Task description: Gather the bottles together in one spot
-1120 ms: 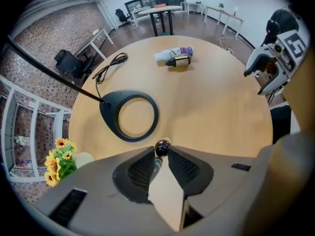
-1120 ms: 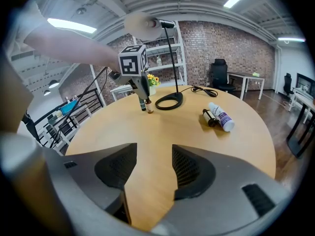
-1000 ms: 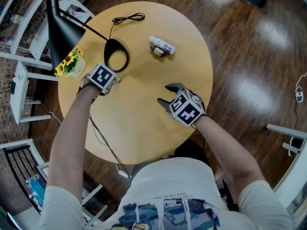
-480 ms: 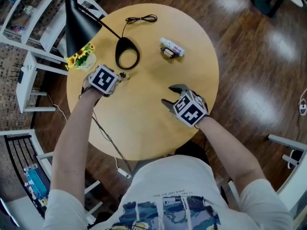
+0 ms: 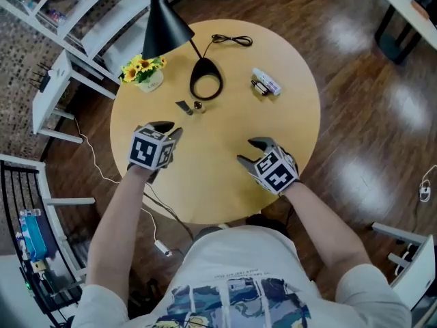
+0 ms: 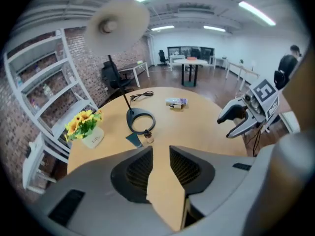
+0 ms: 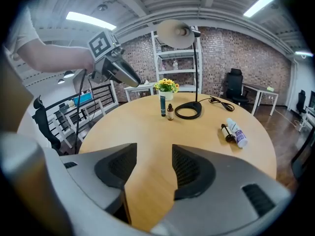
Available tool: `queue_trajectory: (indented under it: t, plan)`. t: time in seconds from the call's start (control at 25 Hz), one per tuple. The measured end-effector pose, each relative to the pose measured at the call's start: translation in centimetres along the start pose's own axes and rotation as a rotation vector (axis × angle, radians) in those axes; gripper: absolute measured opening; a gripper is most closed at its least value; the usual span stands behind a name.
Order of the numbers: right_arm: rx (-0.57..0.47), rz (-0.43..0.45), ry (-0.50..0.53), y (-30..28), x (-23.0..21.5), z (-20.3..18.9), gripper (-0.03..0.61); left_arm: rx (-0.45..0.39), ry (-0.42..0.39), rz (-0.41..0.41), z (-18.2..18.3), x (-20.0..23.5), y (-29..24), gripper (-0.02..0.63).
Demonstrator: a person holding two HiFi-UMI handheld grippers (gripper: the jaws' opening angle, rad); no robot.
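The left tongs (image 5: 168,129) hang above the round pale wooden table (image 5: 205,190), on the person's side of the black ring-shaped lamp base (image 5: 204,65) and a little to its left. Their jaws have just been opening and now stand a narrow gap apart; only bare table top shows between them, and they touch nothing

The right tongs (image 5: 246,149) hover over the table too, nearer the person than the lamp base and to its right. Their jaws stand wider apart than the left pair, with nothing between them and nothing touched

A slim teal bottle (image 7: 162,105) and a small brown glass bottle with a black cap (image 7: 170,112) stand upright side by side, just beside the lamp base on its near-left edge. A white bottle with a purple label (image 7: 236,132) and a short black bottle (image 7: 227,132) lie on their sides against each other, well to the right of the lamp base. Both pairs of bottles are well apart from either tongs
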State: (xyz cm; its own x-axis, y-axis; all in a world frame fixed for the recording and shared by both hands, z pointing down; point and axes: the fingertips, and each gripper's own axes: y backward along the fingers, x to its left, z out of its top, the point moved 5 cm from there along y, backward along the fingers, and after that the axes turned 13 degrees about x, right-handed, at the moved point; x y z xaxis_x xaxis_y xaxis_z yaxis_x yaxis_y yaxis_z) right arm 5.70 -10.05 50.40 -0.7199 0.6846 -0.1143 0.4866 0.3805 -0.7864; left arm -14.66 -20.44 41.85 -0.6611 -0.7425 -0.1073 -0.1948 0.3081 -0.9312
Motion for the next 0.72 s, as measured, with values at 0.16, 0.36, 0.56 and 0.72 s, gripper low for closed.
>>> queue_trajectory:
  t: [0.16,0.36,0.56,0.72]
  plan:
    - [0.022,-0.017,0.015,0.7,2.7,0.0,0.249,-0.166,0.249,-0.054,-5.7,-1.5,1.7,0.114]
    - [0.030,-0.063,0.025,2.2,7.1,-0.5,0.249,-0.294,0.386,-0.092,-13.2,-4.9,4.4,0.114]
    - [0.003,-0.102,-0.020,5.4,13.3,-1.3,0.249,-0.353,0.424,-0.103,-21.3,-7.4,8.7,0.114]
    - [-0.032,-0.162,-0.084,7.9,17.8,-2.5,0.249,-0.381,0.456,-0.117,-27.3,-9.0,11.6,0.117]
